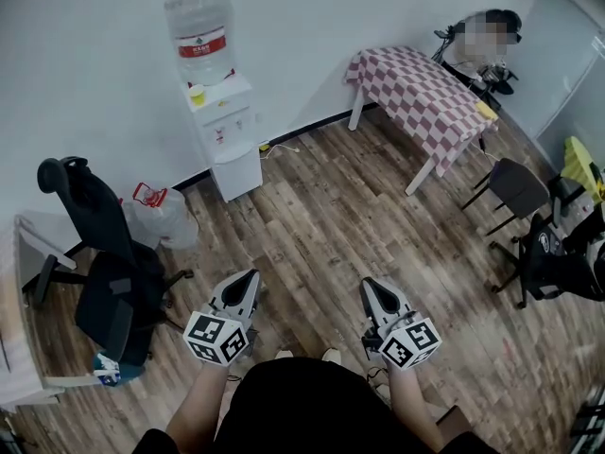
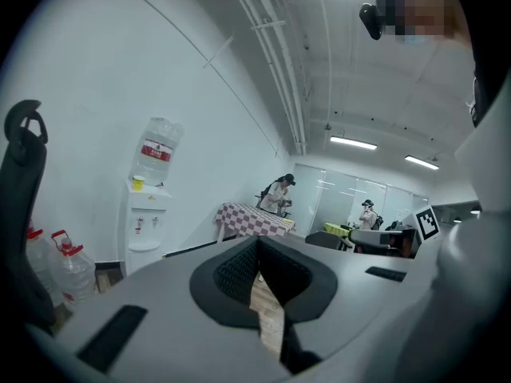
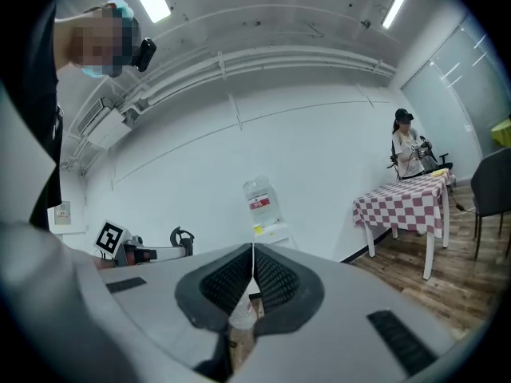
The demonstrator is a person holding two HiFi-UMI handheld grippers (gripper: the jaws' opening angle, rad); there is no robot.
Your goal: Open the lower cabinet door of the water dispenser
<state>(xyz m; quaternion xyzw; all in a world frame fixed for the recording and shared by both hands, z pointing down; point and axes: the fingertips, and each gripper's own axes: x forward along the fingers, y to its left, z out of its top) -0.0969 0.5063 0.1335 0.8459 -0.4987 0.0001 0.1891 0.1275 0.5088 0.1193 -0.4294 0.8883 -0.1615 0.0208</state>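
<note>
A white water dispenser (image 1: 227, 130) stands against the far wall, a clear bottle with a red label (image 1: 201, 36) upside down on top. Its lower cabinet door (image 1: 239, 173) is closed. The same water dispenser (image 2: 145, 228) shows far off at the left of the left gripper view, and again as the water dispenser (image 3: 267, 218) just above the jaws in the right gripper view. My left gripper (image 1: 249, 283) and right gripper (image 1: 369, 291) are held low near my body, both shut and holding nothing, well short of the dispenser.
A black office chair (image 1: 104, 272) stands at the left beside a desk edge (image 1: 19, 348). Clear water jugs (image 1: 161, 214) sit left of the dispenser. A checkered-cloth table (image 1: 421, 97) and a dark chair (image 1: 515, 187) are at the right; a person stands behind the table.
</note>
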